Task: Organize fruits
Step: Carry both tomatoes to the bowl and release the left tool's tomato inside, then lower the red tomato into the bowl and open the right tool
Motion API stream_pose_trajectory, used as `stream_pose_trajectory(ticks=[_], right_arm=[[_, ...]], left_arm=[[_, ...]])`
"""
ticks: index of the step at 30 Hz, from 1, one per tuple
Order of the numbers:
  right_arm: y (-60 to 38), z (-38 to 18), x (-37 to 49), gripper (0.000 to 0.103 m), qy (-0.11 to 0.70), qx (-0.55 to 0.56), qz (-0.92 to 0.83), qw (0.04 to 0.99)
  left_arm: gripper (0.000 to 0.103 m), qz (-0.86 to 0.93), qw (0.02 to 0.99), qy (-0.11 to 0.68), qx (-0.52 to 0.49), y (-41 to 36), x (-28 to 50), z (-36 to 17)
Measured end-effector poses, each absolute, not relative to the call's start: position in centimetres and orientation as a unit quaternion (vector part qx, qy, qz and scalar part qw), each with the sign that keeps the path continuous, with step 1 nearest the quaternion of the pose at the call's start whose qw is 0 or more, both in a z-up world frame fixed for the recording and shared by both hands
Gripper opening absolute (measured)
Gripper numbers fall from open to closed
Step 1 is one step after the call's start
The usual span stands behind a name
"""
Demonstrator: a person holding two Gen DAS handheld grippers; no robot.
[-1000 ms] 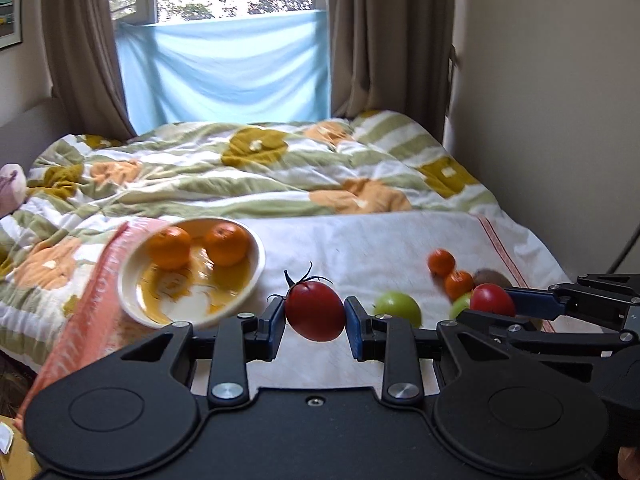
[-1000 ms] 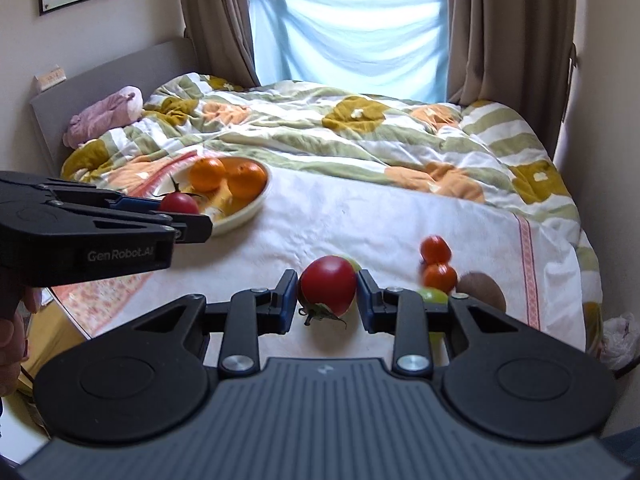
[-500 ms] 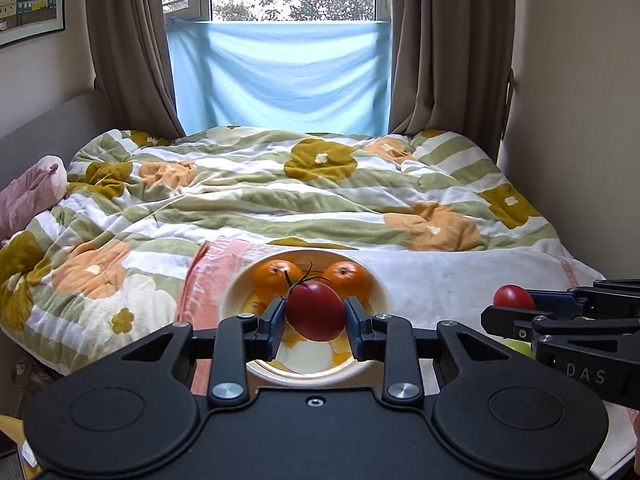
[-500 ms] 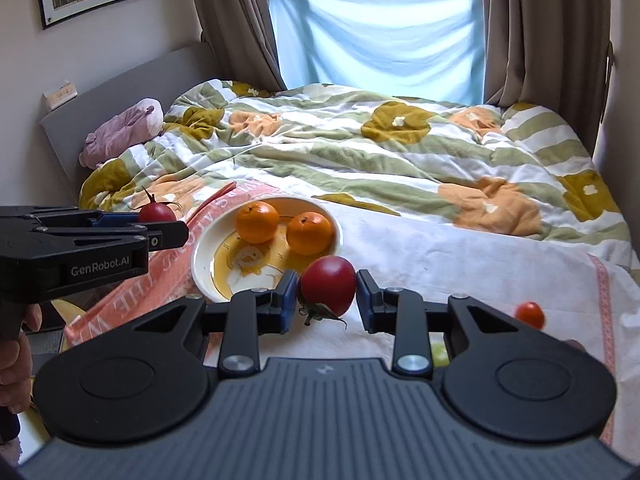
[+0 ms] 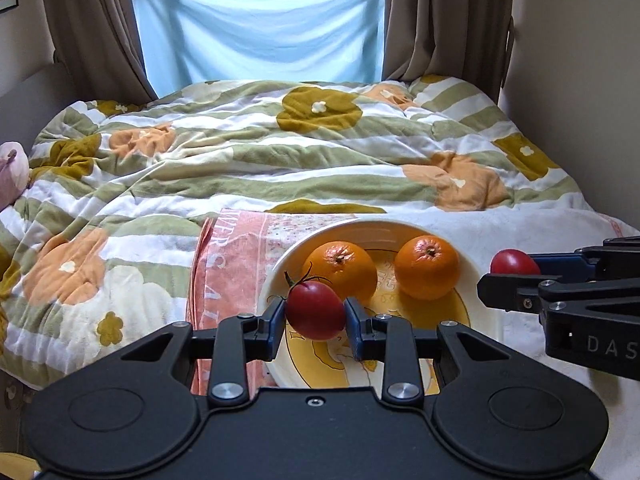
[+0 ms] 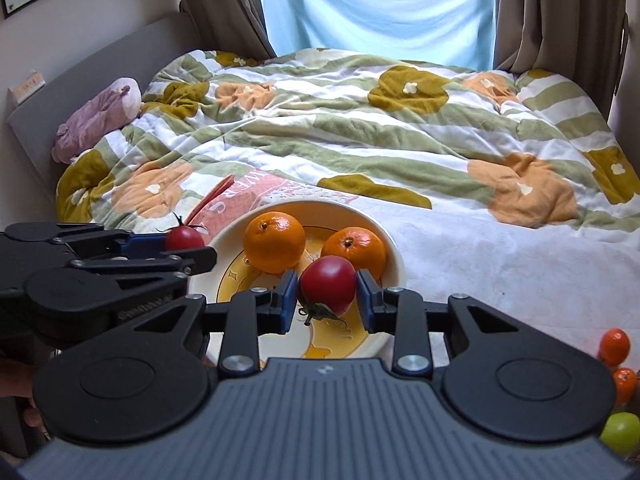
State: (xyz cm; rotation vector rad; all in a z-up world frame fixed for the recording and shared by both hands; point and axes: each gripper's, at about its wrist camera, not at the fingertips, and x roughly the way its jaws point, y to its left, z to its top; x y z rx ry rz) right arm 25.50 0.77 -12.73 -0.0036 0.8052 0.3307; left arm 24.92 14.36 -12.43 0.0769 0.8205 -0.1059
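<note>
Gripping 1 red tomato each, the left gripper (image 5: 316, 318) and right gripper (image 6: 328, 294) hang clenched over the bowl (image 6: 394, 256), which lies just below and ahead of both. Inside it sit 2 oranges (image 6: 274, 241). Only the right view shows loose fruits (image 6: 614, 346) well right of the bowl.

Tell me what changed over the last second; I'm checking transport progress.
Both grippers carried their tomatoes from the loose fruit over to the plate. The left gripper and right gripper now hang over it. Nothing was released: each stays shut on its tomato. The two oranges stayed put.
</note>
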Motion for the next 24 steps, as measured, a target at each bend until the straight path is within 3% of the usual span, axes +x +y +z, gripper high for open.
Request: stream_pose_trajectory(ticks=[11,13,15,16,18,24], right_arm=[[2.2,-15.5,27.7,0.046,0.421,0.006,0.132,0.897],[2.1,-15.7,27.7,0.046,0.424,0.008,0.127,0.897],[2.0,-15.7,27.6,0.046,0.426,0.009,0.124,0.896],[1.9,-15.6,27.5,0.046,0.426,0.008,0.123,0.896],[1.5,-15.4,27.3,0.046,0.426,0.006,0.123,0.896],[-0.1,-14.8,27.6,0.046,0.432,0.029,0.126,0.892]], left_arm=[[0.036,-0.084,0.891,0.441,0.068,14.7,27.9,-16.6],[0.048,-0.088,0.89,0.44,0.079,14.4,27.8,-16.8],[0.069,-0.106,0.89,0.437,0.073,14.4,27.6,-16.6],[0.074,-0.112,0.891,0.434,0.069,14.4,27.3,-16.3],[0.092,-0.114,0.892,0.431,0.074,14.2,26.9,-15.8],[0.094,-0.093,0.897,0.426,0.071,14.9,25.3,-14.5]])
